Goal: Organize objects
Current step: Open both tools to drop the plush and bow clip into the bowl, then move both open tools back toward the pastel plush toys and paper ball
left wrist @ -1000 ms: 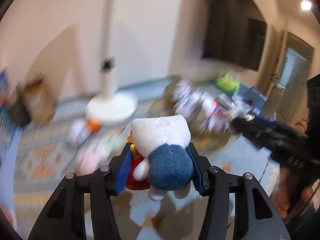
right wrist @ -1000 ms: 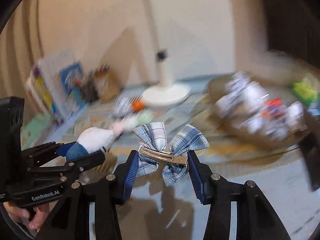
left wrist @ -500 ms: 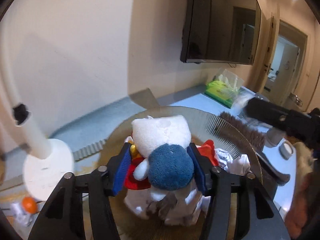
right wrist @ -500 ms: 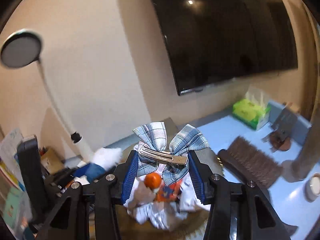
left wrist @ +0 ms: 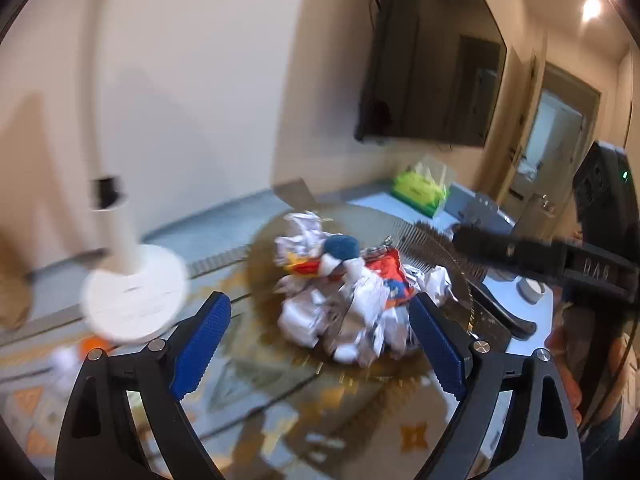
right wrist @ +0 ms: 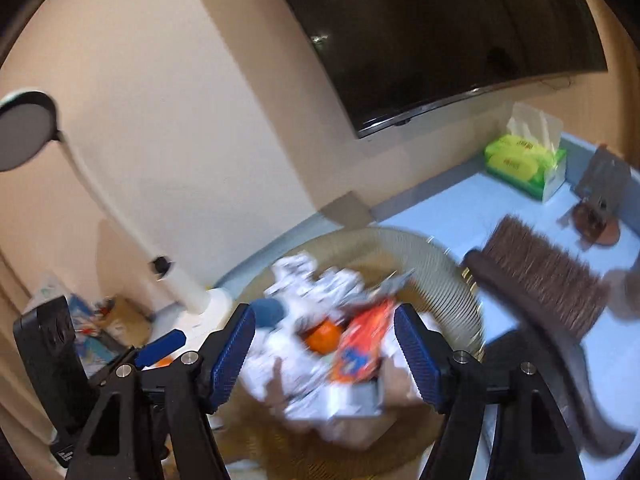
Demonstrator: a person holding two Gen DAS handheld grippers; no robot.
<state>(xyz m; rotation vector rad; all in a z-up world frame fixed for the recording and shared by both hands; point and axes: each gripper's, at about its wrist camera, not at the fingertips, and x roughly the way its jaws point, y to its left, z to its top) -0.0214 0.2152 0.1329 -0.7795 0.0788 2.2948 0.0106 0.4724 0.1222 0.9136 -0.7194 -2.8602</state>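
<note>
Pale blue tabletop (right wrist: 472, 216) runs under a wall-mounted black screen (right wrist: 440, 36), and we hover both claws over the round amber ribbed bowl (right wrist: 444, 276). Our left gripper (left wrist: 320, 340) and right gripper (right wrist: 324, 348) are spreading apart, nothing between the pads — the blue-and-white plush toy (left wrist: 340, 250) lies at twelve o'clock on the crumpled heap, where loose things collect.

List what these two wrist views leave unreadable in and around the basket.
- Plaid bow: not identifiable in the pile; right wrist view, motion blur.
- Plush toy: only blue and white patches; left wrist view, blur and crumpled paper.
- Brush handle: right wrist view, cut off by the lower edge.
- Basket front rim: hidden behind gripper fingers.
</note>
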